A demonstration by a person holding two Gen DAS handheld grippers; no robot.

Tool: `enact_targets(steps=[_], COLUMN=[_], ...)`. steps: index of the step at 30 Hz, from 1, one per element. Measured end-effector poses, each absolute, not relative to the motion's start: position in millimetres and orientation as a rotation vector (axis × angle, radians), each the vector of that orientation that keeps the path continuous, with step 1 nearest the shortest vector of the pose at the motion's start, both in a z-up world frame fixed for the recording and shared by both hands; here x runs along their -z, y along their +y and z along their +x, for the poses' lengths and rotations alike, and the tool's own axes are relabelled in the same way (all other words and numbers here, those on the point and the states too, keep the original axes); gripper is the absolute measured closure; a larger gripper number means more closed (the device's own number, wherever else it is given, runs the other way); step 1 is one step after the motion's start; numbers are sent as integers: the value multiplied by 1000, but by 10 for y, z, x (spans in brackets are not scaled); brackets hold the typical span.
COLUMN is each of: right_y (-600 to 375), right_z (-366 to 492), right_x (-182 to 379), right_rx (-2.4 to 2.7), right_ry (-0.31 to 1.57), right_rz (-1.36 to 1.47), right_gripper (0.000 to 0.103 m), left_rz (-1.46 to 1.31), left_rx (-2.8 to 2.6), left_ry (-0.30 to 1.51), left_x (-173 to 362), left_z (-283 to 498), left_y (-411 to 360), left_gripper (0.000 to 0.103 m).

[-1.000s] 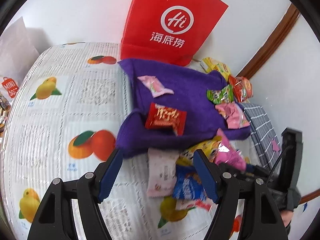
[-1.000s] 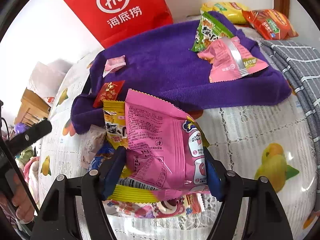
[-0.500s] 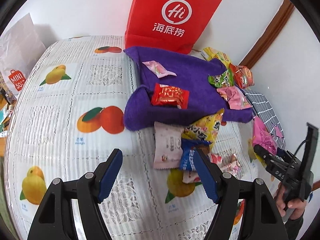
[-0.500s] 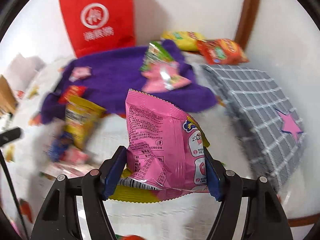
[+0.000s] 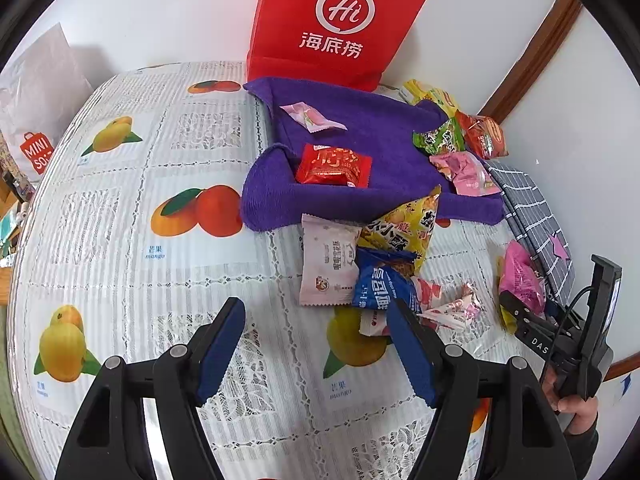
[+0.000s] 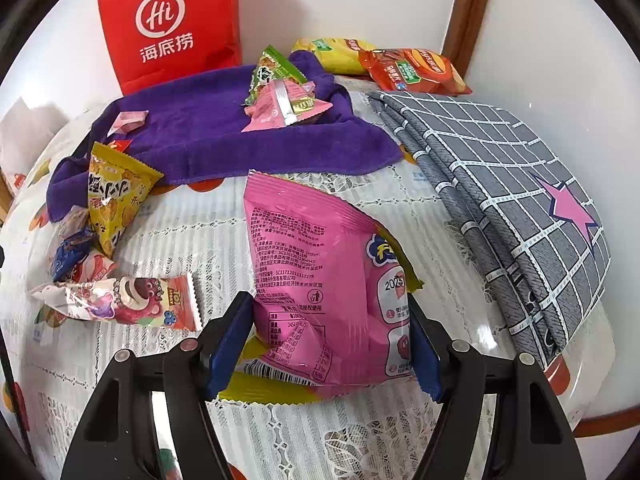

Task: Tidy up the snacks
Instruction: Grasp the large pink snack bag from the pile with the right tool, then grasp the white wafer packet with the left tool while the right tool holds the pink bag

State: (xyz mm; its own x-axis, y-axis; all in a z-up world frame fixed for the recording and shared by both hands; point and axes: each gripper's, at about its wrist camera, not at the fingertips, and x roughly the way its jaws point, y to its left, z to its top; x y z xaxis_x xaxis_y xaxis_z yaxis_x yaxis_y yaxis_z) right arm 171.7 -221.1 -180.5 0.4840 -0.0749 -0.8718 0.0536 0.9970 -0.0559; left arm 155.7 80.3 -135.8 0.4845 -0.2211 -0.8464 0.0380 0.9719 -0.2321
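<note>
Beside the purple towel point(image 6: 224, 140), the right tool point(image 6: 332, 344) grips a crinkled pink snack packet point(image 6: 320, 280); the left tool point(image 5: 316, 352) stands wide, empty.

White walls point(image 5: 168, 8) meeting at a corner, edged with brown wooden trim point(image 5: 528, 52). Table under a white lace-patterned tablecloth point(image 5: 132, 280) printed with mangoes and oranges. Red paper bag point(image 5: 336, 20) against the wall; white shopping bag point(image 5: 36, 96) far left. Even, bright light.

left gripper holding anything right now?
No. The left gripper stands open over the bare tablecloth, with nothing between its pads; the snack pile lies ahead.
</note>
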Motion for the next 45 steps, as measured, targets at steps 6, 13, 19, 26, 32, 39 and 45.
enact_targets(steps=[6, 13, 19, 26, 32, 39, 45], right_y=[-2273, -2271, -2269, -2262, -2251, -2224, -2258], right_z=[1688, 1685, 1708, 1780, 1844, 1917, 1939], right_x=[1787, 1801, 1804, 1801, 1808, 1813, 1804], right_rx=[57, 55, 48, 33, 16, -12, -31], right_ry=[1065, 1053, 1047, 1042, 1040, 1035, 1035], right_rz=[20, 21, 20, 26, 23, 6, 16], right_gripper=[31, 31, 31, 32, 32, 32, 32], left_rz=[-228, -257, -268, -270, -227, -204, -158], left_rx=[150, 141, 143, 151, 156, 153, 155], left_ry=[1058, 1059, 1047, 1057, 1059, 1078, 1094], left_x=[1432, 1474, 1477, 1549, 1587, 1679, 1739], left_z=[1556, 1593, 1680, 1844, 1959, 2070, 2144], left_y=[852, 920, 922, 873, 771, 680, 522], left_gripper=[32, 32, 33, 33, 33, 34, 34])
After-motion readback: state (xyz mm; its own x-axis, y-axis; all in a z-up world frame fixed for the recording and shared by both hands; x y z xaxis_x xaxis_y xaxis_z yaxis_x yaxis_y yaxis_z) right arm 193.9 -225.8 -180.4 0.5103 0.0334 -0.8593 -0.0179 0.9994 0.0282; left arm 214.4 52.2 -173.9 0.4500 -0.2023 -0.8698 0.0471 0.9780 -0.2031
